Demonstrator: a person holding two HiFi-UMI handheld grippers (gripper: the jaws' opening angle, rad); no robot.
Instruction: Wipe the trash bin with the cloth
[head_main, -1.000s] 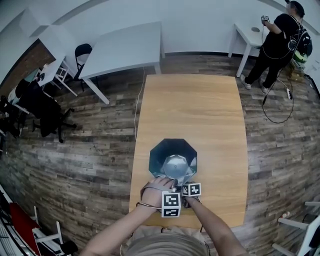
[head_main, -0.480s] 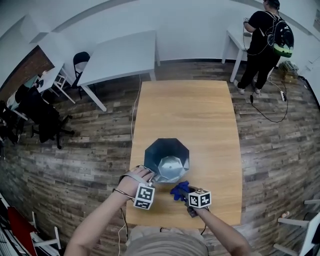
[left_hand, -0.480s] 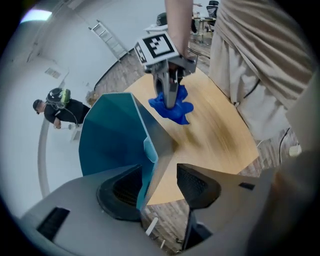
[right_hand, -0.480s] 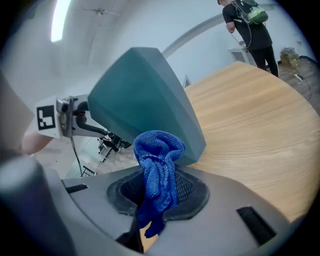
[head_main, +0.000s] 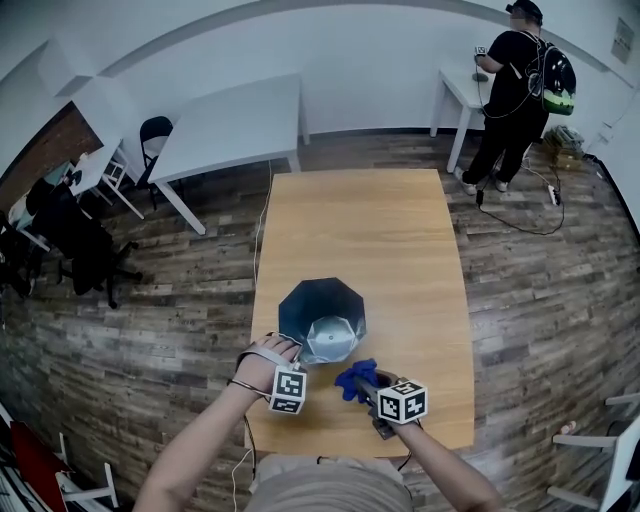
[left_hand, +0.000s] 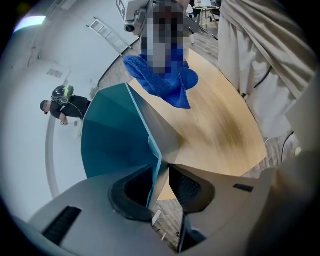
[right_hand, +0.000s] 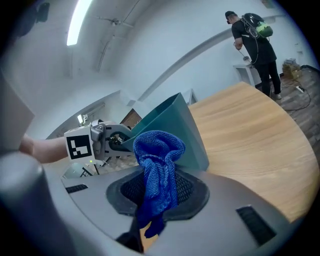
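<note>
Where cloth (right_hand: 157, 165) hangs, trash bin (right_hand: 186, 127) partly hidden

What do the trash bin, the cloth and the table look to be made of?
Trash bin: probably thin plastic or coated sheet, teal and smooth, with flat facets and crisp creases; its inner bottom gleams pale.
Cloth: blue, microfibre-like fabric, matte with a fuzzy looped nap, hanging limp.
Table: light wood or wood-look laminate, satin, with grain showing.
</note>
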